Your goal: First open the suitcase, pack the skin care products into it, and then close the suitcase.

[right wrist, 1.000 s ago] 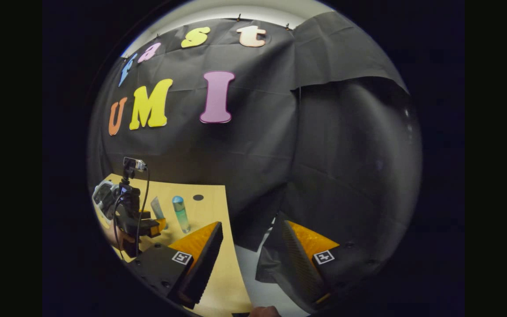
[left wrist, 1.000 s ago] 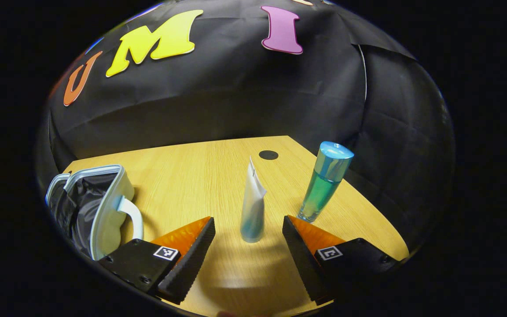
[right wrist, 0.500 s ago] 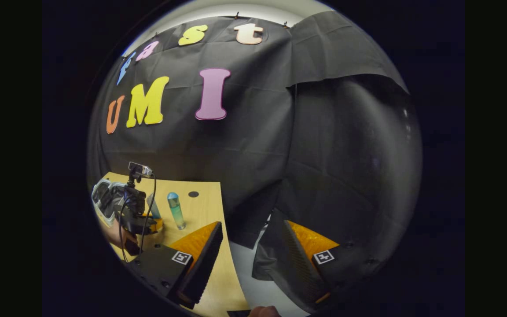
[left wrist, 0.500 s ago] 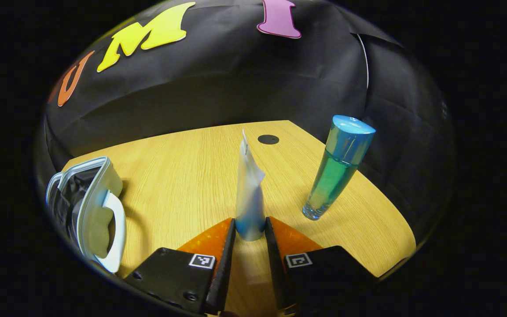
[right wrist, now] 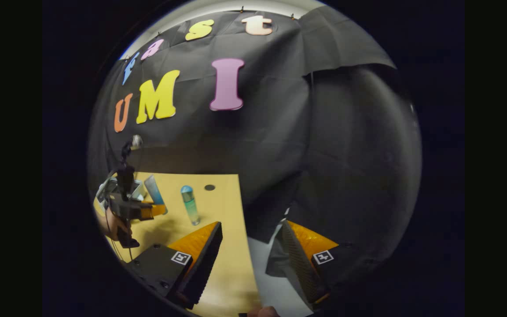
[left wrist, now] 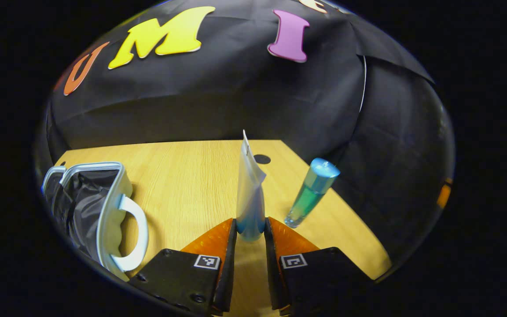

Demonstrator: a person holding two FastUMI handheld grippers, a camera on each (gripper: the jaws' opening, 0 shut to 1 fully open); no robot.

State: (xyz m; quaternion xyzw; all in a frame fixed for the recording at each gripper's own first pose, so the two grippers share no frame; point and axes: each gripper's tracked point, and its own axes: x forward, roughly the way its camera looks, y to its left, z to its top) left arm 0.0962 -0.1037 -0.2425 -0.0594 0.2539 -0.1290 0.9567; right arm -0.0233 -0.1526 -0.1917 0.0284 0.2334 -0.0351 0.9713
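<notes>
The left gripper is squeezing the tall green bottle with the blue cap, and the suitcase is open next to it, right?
Not quite. The left gripper is squeezing the white tube, not the bottle, which stands free on the table. The left gripper view shows it. The suitcase is open beside it.

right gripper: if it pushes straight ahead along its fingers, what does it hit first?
Likely nothing near: the right gripper is open past the table's edge, aimed at the black cloth wall. The bottle stands well off to one side. Depth is unclear.
</notes>
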